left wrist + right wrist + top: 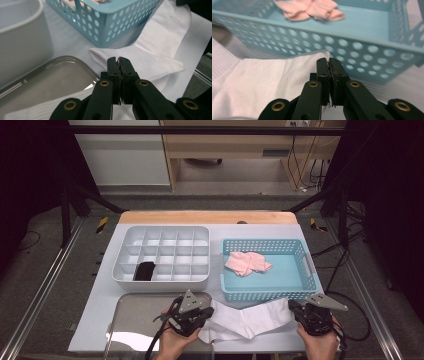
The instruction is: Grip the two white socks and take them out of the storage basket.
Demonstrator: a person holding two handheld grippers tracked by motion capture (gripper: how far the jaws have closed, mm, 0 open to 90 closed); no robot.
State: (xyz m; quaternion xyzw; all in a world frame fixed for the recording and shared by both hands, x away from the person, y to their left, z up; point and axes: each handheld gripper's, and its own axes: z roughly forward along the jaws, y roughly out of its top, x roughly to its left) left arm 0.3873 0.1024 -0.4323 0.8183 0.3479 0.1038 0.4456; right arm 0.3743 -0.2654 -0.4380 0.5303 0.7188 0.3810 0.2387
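A: Where's the white sock [250, 320] right now?

B: Stretched flat on the desk [95, 320] at about 6 o'clock, just in front of the blue basket [302, 287], with one end overlapping the corner of the metal tray [125, 320]. Each end is pinched in a claw.

A: Both claws closed?

B: Yes. The left claw [118, 59] has its jaws pressed together with white fabric under them, at the sock's 9 o'clock end. The right claw [328, 60] is clamped the same way on the edge of the 3 o'clock end, close against the basket wall.

A: So which step is this?

B: I'd judge it the laying-out or folding stage: the sock is held at both ends, ready to be doubled over or rolled. The white divided organizer [162, 255] at 11 o'clock already holds a dark rolled item [144, 271] in one compartment, and a pink sock [247, 262] waits in the basket.

A: Next move?

B: Probably bringing one end across to the other, keeping the edges lined up and lifting just enough that the fabric doesn't drag or snag on the tray rim.
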